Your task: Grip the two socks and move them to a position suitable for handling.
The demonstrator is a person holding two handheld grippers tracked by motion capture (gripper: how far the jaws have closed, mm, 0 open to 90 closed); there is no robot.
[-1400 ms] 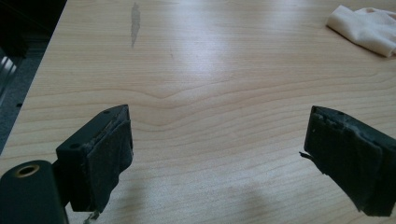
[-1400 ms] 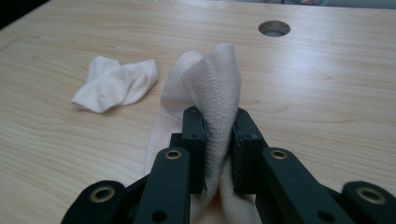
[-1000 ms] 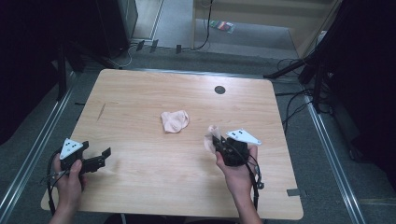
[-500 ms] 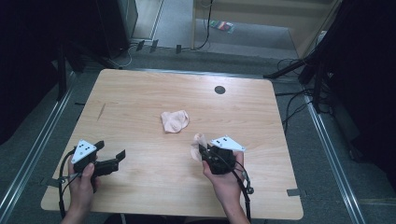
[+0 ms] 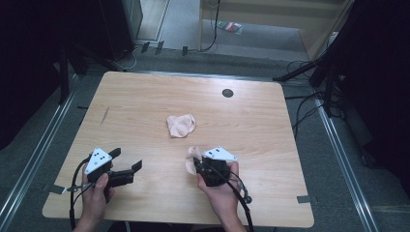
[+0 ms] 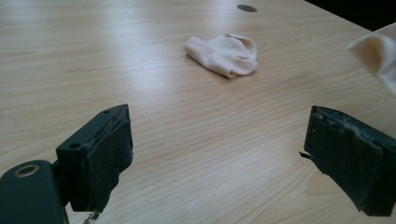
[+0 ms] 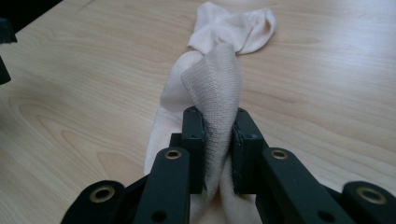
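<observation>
A pale cream sock (image 5: 181, 125) lies crumpled at the middle of the wooden table (image 5: 145, 96). My right gripper (image 5: 196, 165) is near the front edge, shut on a second cream sock (image 5: 190, 155). In the right gripper view the jaws (image 7: 218, 123) pinch a fold of that sock (image 7: 212, 84), and the other sock (image 7: 238, 28) lies beyond it. My left gripper (image 5: 126, 159) is at the front left, open with nothing in it. In the left gripper view its jaws (image 6: 219, 158) stand wide apart above bare wood, with the loose sock (image 6: 224, 53) ahead and the held sock (image 6: 378, 56) at the right edge.
A dark round grommet hole (image 5: 227, 93) sits near the table's far edge. A short dark mark (image 5: 105, 115) is on the left part of the tabletop. Cables and black stands crowd the floor at the right of the table (image 5: 314, 96).
My right gripper has carried its sock left and nearer the front edge. My left gripper has moved right, so the two are closer together. The middle sock has not moved.
</observation>
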